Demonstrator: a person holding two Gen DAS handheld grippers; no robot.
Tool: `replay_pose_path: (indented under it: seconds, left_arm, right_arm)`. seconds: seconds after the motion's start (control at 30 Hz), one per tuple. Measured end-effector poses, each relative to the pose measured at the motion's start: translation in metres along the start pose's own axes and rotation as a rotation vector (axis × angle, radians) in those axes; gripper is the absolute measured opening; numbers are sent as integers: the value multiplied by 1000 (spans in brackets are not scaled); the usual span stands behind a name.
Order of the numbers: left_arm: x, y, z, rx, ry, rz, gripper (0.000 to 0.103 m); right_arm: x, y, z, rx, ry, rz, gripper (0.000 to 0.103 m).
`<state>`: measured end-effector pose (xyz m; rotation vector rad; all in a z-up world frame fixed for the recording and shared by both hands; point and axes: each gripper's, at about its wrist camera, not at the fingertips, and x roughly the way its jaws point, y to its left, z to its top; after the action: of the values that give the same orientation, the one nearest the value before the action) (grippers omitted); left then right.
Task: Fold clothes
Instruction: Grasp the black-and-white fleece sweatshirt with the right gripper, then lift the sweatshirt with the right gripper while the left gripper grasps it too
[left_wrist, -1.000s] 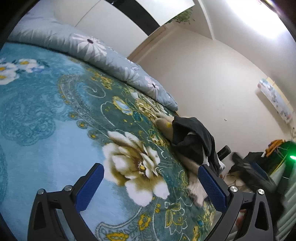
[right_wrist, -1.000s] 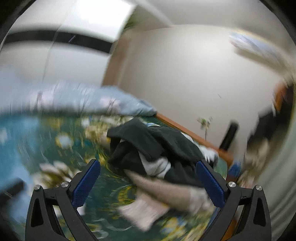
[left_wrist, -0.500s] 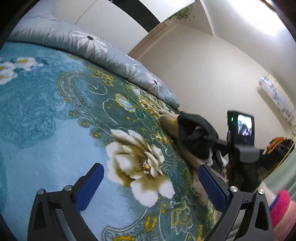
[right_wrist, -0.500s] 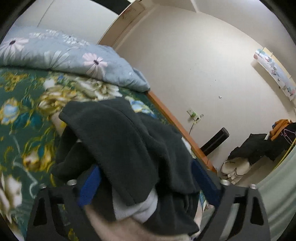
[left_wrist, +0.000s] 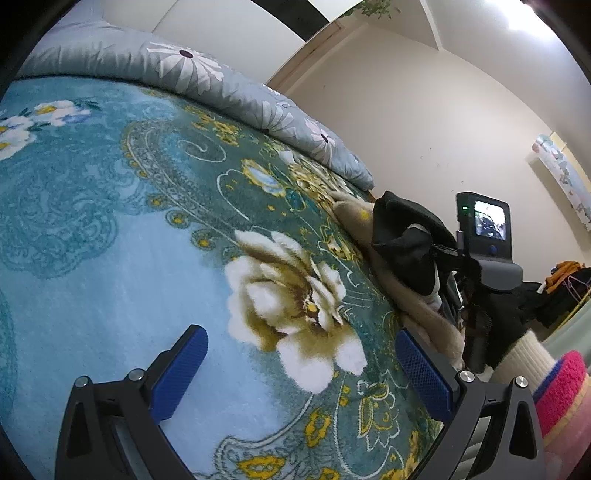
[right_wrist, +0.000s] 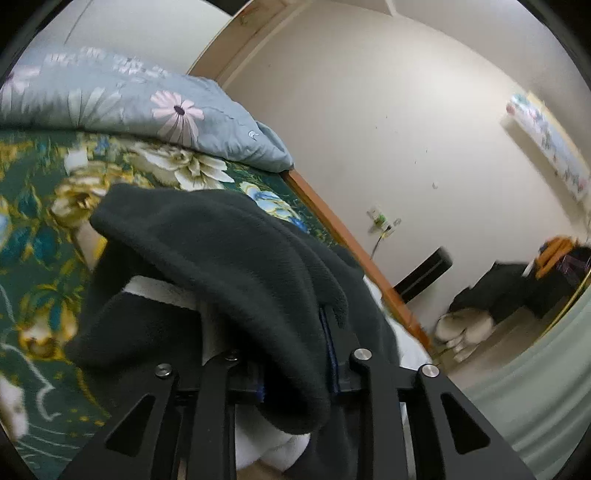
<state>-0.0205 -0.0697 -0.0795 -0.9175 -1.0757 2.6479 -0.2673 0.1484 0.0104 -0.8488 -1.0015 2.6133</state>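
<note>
1. The dark fleece garment (right_wrist: 236, 266) lies in a heap near the bed's right edge, its white lining showing underneath, on top of a beige garment (left_wrist: 424, 314).
2. My right gripper (right_wrist: 295, 365) has its fingers (right_wrist: 330, 354) clenched on a fold of the dark fleece, which bunches up between them and drapes over them.
3. My left gripper (left_wrist: 299, 369) hangs above the bed with its blue fingers (left_wrist: 177, 369) spread wide and nothing between them.
4. The pile rests on a teal floral blanket (left_wrist: 110, 258) covering the bed.
5. A grey daisy-print quilt (left_wrist: 229, 88) is bunched along the far side.
6. A pink sleeve cuff (left_wrist: 561, 387) shows beside the left gripper.
</note>
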Motion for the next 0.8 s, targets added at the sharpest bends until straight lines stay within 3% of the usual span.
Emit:
replay_pose_path:
  seconds: [0.07,0.1,0.13,0.27,0.53,0.8]
  left_arm:
    - [1,-2,0,11,4,-2,103]
    - [1,-4,-1,17,6,-2,103]
    - [1,-5,-1,23,8,-3,103]
    - [3,-9,-2,44,19,-2,103]
    - [4,-7,-2,32,30,-50,103]
    - [-25,-17,-1,94,-41,-111,103]
  right_arm:
    - [2,-4,5,30,0,11,24]
    - [2,-7,7,58,-2,19,18]
    - [1,-13,7,82,-2,14,6]
    - [-12,-39,15,171,-36,34,5]
    - [-88,-99,48,237,-192,56,5]
    - [-211,-179,83,297,-342,74,5]
